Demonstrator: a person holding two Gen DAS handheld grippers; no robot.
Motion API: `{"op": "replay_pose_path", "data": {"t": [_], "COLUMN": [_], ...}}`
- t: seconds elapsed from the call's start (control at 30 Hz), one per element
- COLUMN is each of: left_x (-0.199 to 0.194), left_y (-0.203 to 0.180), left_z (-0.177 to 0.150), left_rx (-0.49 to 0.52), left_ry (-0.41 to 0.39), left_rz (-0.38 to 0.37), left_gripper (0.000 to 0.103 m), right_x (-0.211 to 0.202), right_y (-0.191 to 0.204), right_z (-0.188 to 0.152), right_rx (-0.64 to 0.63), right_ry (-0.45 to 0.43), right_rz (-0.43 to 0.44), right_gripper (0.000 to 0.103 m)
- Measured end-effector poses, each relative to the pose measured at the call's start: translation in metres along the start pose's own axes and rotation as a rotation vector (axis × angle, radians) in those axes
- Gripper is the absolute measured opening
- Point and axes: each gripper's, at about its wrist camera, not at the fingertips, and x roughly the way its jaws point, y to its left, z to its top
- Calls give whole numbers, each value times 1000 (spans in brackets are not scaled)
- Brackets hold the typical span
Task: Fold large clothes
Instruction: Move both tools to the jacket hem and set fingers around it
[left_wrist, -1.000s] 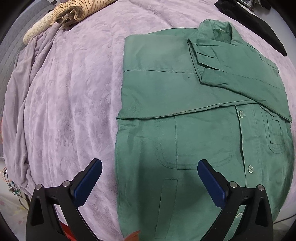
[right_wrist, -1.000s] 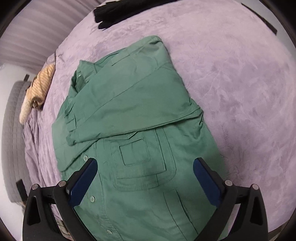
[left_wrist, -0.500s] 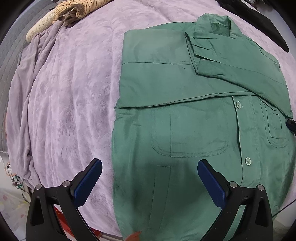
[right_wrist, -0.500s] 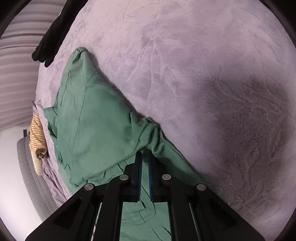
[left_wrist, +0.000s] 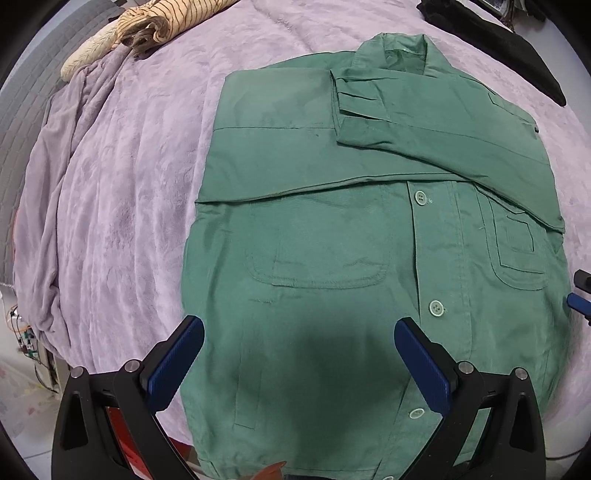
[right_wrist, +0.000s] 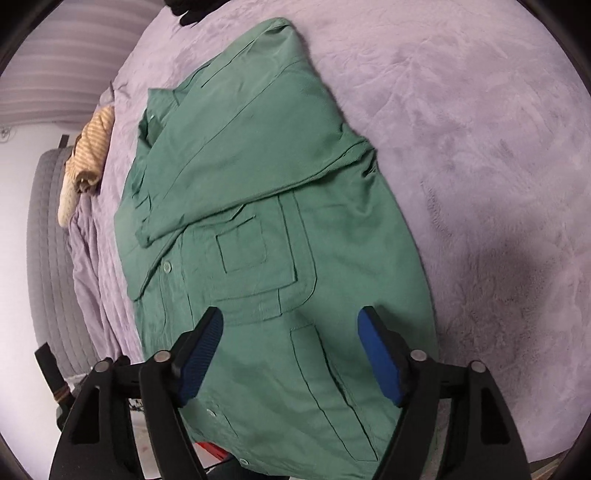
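Green shirt (left_wrist: 332, 236) sleeves folded on lilac blanket (left_wrist: 122, 166), left gripper (left_wrist: 299, 354) and right gripper (right_wrist: 291, 347) jaws spread, empty

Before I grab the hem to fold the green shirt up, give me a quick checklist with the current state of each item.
1. Left gripper open, holding nothing: ok.
2. Right gripper open, holding nothing: ok.
3. Both sleeves folded across the green shirt chest: ok.
4. Shirt body lying flat on the purple blanket: ok, only slight bunching at the right side seam.
5. Hem edge in view for gripping: cannot tell, it runs off the bottom of both views.
6. Striped garment and black garment apart from the shirt: ok.
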Motion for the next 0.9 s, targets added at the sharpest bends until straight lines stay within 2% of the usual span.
{"op": "replay_pose_path", "data": {"t": [0.17, 0.47, 0.67, 0.9], "left_x": [-4, -13, -4, 4], "left_y": [-9, -6, 13, 37], "left_z": [-20, -33, -45, -70], "left_rx": [-22, -1, 8, 14], "left_ry": [11, -11, -5, 7], "left_rz": [-5, -17, -46, -81], "left_gripper": [103, 103, 103, 103], "right_x": [-3, -24, -22, -3], "right_y": [15, 39, 51, 55], "right_z": [-11, -28, -47, -80], "right_rx": [-112, -207, -205, -155], "right_ry": [19, -47, -60, 9], "right_rz": [-19, 5, -20, -30], "right_gripper": [84, 86, 86, 86]}}
